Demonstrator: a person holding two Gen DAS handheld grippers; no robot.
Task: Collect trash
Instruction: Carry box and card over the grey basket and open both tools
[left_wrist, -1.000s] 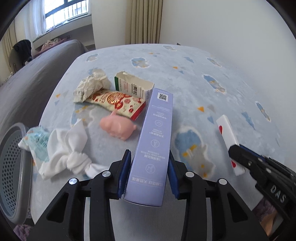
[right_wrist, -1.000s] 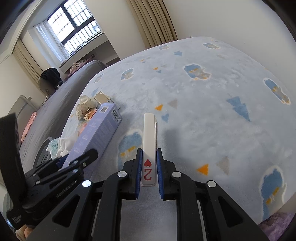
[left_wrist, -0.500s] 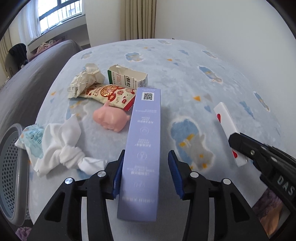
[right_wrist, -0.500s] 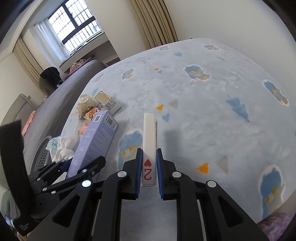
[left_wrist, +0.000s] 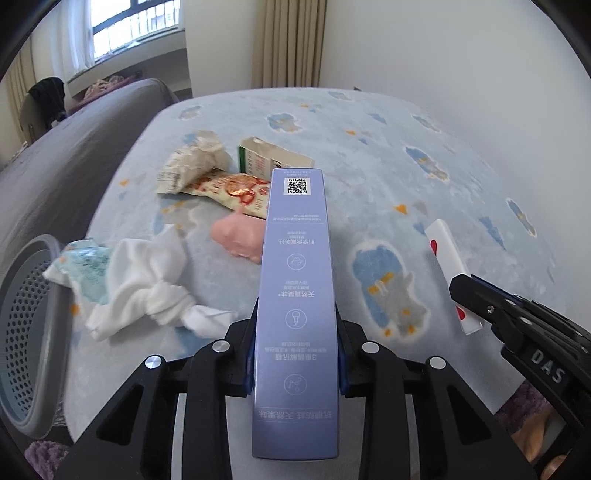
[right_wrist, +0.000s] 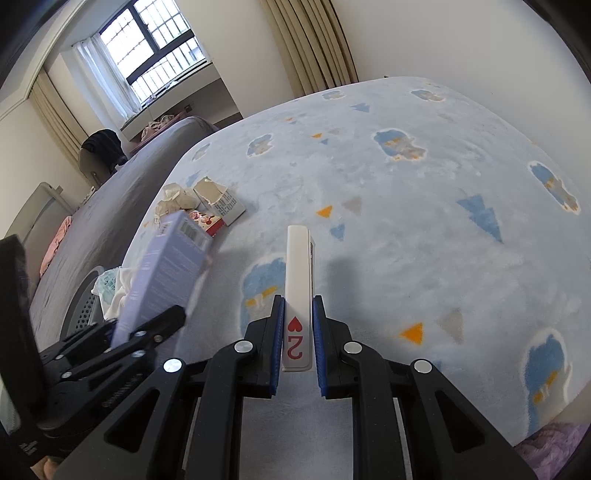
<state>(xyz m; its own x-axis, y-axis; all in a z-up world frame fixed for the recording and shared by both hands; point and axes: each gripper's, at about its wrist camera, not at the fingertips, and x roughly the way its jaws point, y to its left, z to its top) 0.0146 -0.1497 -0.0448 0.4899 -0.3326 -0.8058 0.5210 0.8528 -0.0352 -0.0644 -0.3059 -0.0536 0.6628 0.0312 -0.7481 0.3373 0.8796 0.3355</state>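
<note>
Two views, and each gripper has something clamped. From the left wrist, the left gripper (left_wrist: 295, 354) is clenched on a long lavender carton (left_wrist: 295, 288), its blue pads pressing both long sides near the carton's lower half, the carton lifted above the bed (left_wrist: 424, 140). It looks like thin, light cardboard, stiff along its length but easy to dent, so this grip across the narrow faces seems sound. Its top face carries a QR code, small icons and rows of Chinese print too small to read surely. Beyond it lie a crumpled wrapper (left_wrist: 192, 162), a torn green-and-white box (left_wrist: 269, 158), a red-printed snack packet (left_wrist: 229, 192), a pink toy (left_wrist: 240, 240) and a knotted white cloth (left_wrist: 147, 284); a grey perforated bin (left_wrist: 26, 332) stands at the bed's left edge.

From the right wrist, the right gripper (right_wrist: 298, 332) is shut on a white card box (right_wrist: 298, 280) marked with a red heart and a "2". It looks rigid, light and smooth.
</note>
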